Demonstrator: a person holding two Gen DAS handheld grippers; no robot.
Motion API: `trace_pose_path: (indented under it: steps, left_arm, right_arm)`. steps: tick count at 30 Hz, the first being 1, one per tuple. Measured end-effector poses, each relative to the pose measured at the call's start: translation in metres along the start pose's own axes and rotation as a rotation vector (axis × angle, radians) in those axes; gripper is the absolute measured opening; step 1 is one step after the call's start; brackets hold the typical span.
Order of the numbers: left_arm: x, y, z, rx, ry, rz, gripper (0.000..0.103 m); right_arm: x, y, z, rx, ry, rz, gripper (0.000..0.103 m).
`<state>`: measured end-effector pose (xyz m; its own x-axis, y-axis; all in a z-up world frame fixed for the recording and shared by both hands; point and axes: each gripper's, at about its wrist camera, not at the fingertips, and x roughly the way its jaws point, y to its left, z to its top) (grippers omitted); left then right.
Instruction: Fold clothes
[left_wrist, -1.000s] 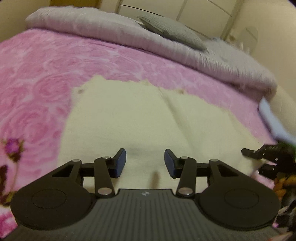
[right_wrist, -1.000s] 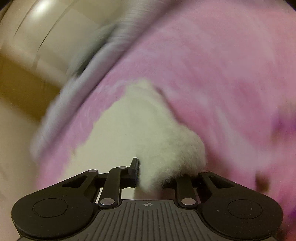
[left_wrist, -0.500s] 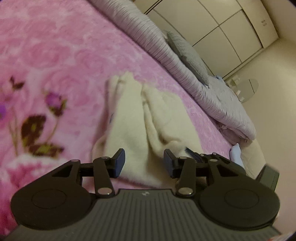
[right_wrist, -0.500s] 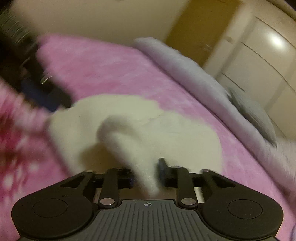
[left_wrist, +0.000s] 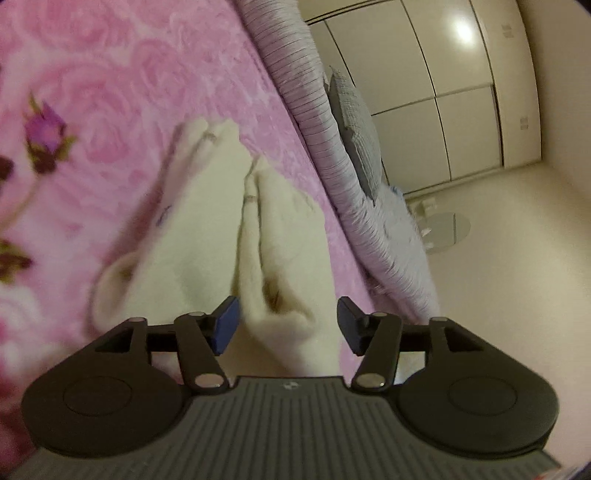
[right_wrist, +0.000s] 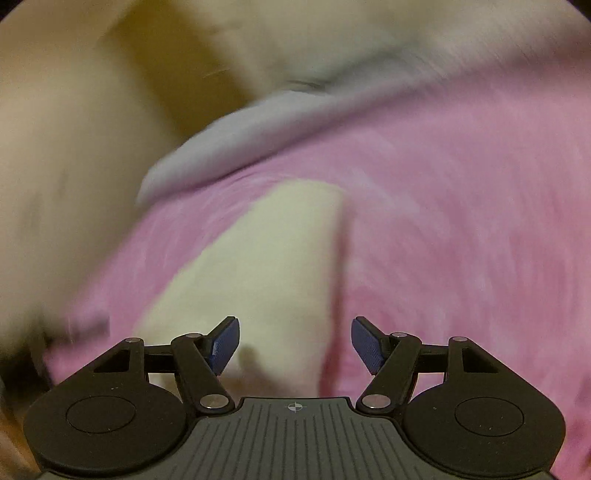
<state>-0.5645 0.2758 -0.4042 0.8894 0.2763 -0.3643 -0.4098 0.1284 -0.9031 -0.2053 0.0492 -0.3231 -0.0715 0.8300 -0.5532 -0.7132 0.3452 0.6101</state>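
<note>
Cream garment (left_wrist: 221, 236) is lying folded lengthwise on the pink bed (left_wrist: 110, 74). Left hand-held gripper (left_wrist: 286, 325) is opening w/ a fold between its jaws; right hand-held gripper (right_wrist: 293, 345) is opening, nothing pinched. Next: regrip near end, fold evenly.

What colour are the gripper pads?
Dark blue pads, clearest in the right wrist view.
</note>
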Motion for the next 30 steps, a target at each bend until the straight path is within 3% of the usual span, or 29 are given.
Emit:
trace_pose_path:
  steps: [2,4,10,12,13,15,20,24,26,30]
  left_arm:
    - [0.014,0.004,0.003,-0.031,0.019,-0.014,0.055]
    - [0.030,0.008,0.005,-0.053,0.043,-0.026,0.057]
    - [0.068,0.003,0.011,-0.014,0.071,-0.020,0.056]
    - [0.072,-0.005,0.012,0.060,0.059,0.011,0.027]
    - [0.071,-0.013,0.013,0.145,0.051,0.028,0.026]
    - [0.056,-0.028,0.015,0.269,0.008,0.045,0.022]
    - [0.003,-0.054,0.019,0.460,-0.093,0.055,0.021]
    - [-0.002,-0.012,0.021,0.350,-0.053,0.121,0.021]
    - [-0.005,0.000,0.016,0.326,-0.062,0.111,0.021]
    - [-0.011,-0.014,0.024,0.384,-0.089,0.105,0.021]
  right_arm:
    - [0.009,-0.033,0.008,0.263,0.013,0.046,0.068]
    - [0.020,-0.050,0.012,0.405,0.018,0.067,0.068]
    - [0.058,-0.062,0.014,0.591,0.048,0.105,0.068]
    - [0.062,-0.059,0.008,0.588,0.045,0.107,0.068]
    - [0.064,-0.058,0.005,0.585,0.043,0.108,0.063]
    - [0.063,-0.055,0.005,0.567,0.049,0.133,0.053]
    - [0.066,-0.009,0.010,0.325,0.072,0.135,0.052]
    - [0.070,0.032,0.006,0.064,0.088,0.071,0.052]
    - [0.074,0.040,0.001,-0.006,0.097,0.040,0.052]
    - [0.077,0.058,-0.005,-0.098,0.114,0.002,0.052]
